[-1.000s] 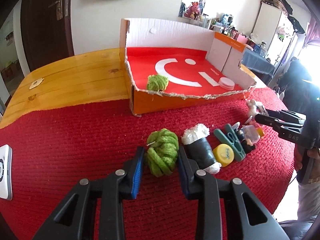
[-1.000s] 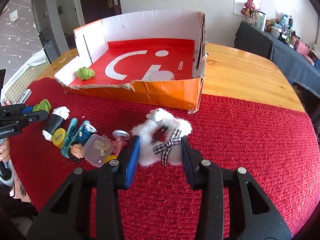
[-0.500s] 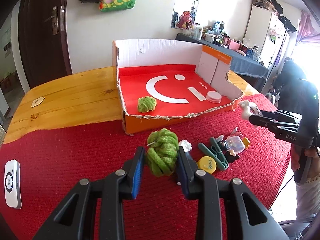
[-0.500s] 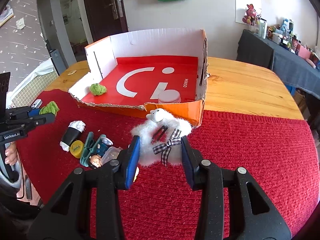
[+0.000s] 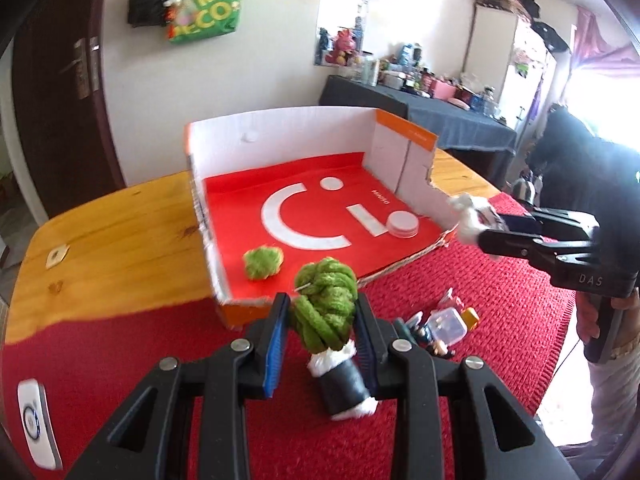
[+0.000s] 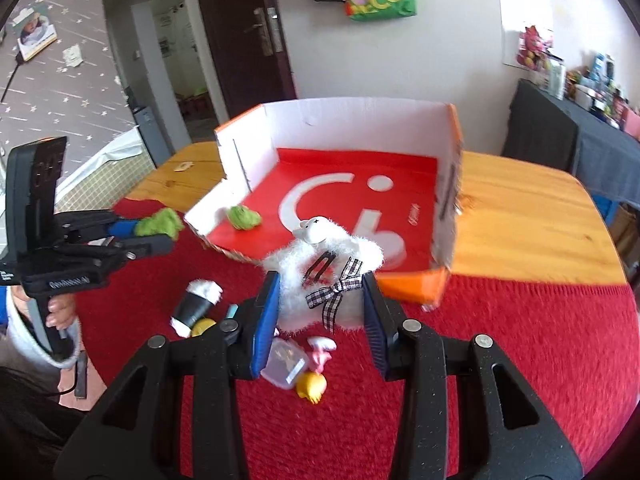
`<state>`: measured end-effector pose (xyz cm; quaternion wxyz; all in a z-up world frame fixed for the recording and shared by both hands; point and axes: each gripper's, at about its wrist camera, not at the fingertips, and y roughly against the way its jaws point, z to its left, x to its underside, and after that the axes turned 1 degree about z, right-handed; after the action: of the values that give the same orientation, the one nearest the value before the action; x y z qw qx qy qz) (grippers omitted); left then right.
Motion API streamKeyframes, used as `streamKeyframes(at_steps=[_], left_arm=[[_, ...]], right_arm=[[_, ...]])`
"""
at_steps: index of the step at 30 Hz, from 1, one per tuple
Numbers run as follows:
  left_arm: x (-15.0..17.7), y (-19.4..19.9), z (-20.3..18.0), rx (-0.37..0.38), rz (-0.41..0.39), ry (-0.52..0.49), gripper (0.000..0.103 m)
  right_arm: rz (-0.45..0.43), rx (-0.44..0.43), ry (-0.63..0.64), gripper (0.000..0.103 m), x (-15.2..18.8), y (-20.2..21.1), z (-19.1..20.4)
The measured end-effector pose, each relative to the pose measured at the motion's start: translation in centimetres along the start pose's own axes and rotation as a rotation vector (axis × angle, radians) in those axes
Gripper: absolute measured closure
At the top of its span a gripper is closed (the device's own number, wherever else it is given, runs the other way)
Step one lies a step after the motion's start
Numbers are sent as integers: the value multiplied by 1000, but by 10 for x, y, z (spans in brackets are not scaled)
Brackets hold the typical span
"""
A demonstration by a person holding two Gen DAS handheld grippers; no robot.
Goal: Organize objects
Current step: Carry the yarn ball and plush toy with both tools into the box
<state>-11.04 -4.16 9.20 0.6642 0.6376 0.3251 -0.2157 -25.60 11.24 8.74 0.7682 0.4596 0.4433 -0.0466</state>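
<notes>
the cardboard box (image 5: 280,140) stood open on top, its near wall low and torn, so there was free room above it and on most of its red floor. in front of the box the left gripper (image 5: 322,320) was closed on a green yarn ball (image 5: 326,312), lifted above the red cloth (image 5: 140,340). the right gripper (image 6: 320,300) was clamped on the white fluffy toy (image 6: 320,264), raised before the near wall of the box. two green balls were counted, the second one (image 5: 263,262) inside the box near its front, together with one white round lid (image 5: 403,224). the small things (image 6: 288,364) below the box were partly hidden by the fingers and hard to count
</notes>
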Motion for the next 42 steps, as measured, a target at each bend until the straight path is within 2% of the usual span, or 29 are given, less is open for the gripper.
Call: streamKeyframes(at_steps=[5,10,20,26,32,42], left_arm=[[-20,-22,-5,20,49,-40,70],[-35,-47,-2,29,107,-62,70],[-51,-97,2,68,268,-134,70],[-52,-118,0,83,352,-179,70],[-52,-131,3,66,387,-193,70],[-52,-135,4,60,390,-197,68]], right_arm=[[51,-51,39,66,-23,-24,2],[129,-58,89,66,-37,-56,0],[315,-91,216,66,-48,-107,-1],[389,-115,251,66,-50,-130,0],[423,-117,290,65,-49,-146,2],[446,-131,297,63,-44,-151,1]])
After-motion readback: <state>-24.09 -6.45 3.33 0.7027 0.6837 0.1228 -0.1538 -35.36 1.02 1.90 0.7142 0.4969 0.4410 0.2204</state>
